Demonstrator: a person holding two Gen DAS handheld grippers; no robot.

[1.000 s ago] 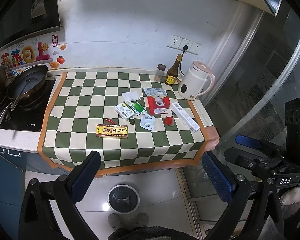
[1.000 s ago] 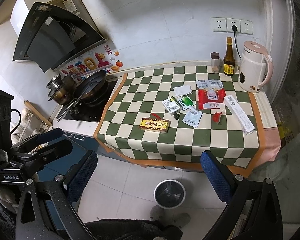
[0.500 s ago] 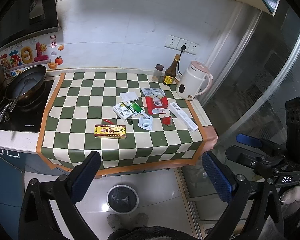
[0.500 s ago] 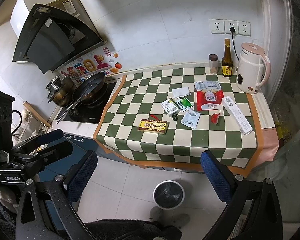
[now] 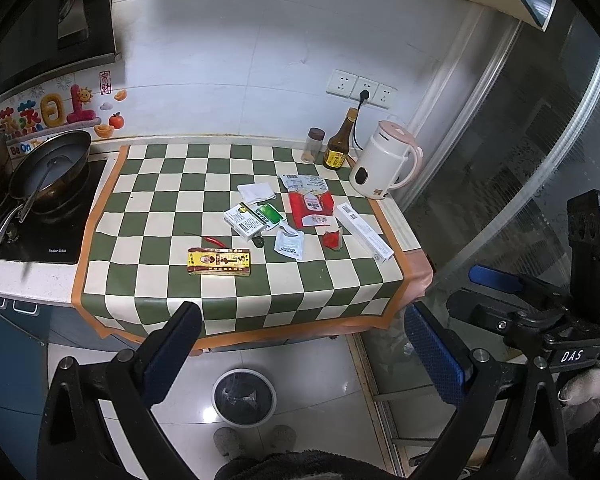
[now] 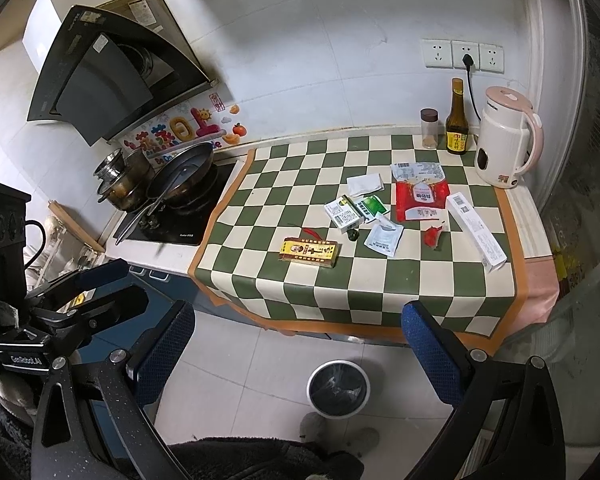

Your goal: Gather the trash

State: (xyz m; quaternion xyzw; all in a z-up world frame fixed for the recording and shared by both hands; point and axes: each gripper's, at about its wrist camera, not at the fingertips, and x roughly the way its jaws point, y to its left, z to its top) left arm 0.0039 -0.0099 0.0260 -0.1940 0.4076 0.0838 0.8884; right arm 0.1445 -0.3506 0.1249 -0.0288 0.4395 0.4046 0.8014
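Note:
Trash lies on a green checked cloth (image 5: 160, 280): a yellow box (image 5: 219, 262), a red chilli (image 5: 214, 241), a white-green carton (image 5: 247, 221), a white sachet (image 5: 289, 243), a red wrapper (image 5: 311, 210), a red scrap (image 5: 332, 239), a long white box (image 5: 364, 232) and a napkin (image 5: 256, 193). A round white bin (image 5: 244, 398) with a black liner stands on the floor below. My left gripper (image 5: 304, 354) and right gripper (image 6: 300, 350) are open and empty, held well back from the counter, above the floor.
A white-pink kettle (image 5: 386, 166), sauce bottle (image 5: 338, 146) and spice jar (image 5: 313, 145) stand at the cloth's back right. A pan (image 5: 48, 172) sits on the hob at left. A glass door (image 5: 520, 160) is at right.
Both grippers have drawn slightly back and up from the counter, so the cloth looks a little smaller. Nothing on the counter has moved.

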